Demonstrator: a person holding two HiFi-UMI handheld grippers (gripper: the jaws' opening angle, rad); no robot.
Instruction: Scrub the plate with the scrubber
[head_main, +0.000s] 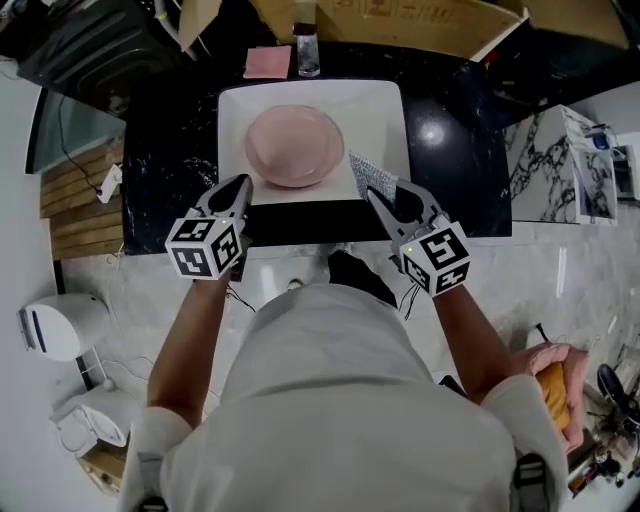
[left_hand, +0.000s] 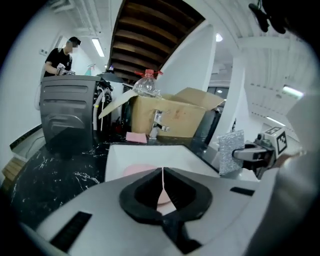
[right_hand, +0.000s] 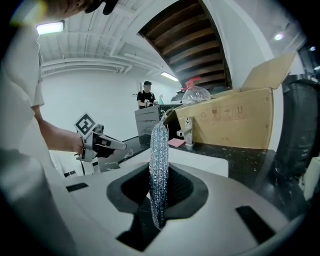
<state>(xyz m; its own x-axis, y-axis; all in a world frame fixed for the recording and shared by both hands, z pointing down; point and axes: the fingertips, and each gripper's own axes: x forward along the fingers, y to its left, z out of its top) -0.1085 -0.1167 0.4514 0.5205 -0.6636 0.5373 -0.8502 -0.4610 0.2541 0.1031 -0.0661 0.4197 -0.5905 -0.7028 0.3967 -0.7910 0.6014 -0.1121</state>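
A pink plate (head_main: 295, 145) lies in the white square sink (head_main: 385, 110) set in the black marble counter. My right gripper (head_main: 380, 200) is shut on a silver mesh scrubber (head_main: 372, 178), which hangs over the sink's front right corner, just right of the plate and apart from it. In the right gripper view the scrubber (right_hand: 159, 165) stands upright, edge-on, between the jaws. My left gripper (head_main: 243, 183) is shut with nothing in it, over the sink's front left corner, close to the plate's rim. The left gripper view shows the plate (left_hand: 137, 170) just beyond the closed jaws.
A faucet (left_hand: 157, 125), a clear bottle (head_main: 307, 50) and a pink cloth (head_main: 268, 62) sit behind the sink, in front of an open cardboard box (head_main: 400, 20). A dark bin (left_hand: 67, 115) stands at the back left. A person (left_hand: 60, 60) works far behind.
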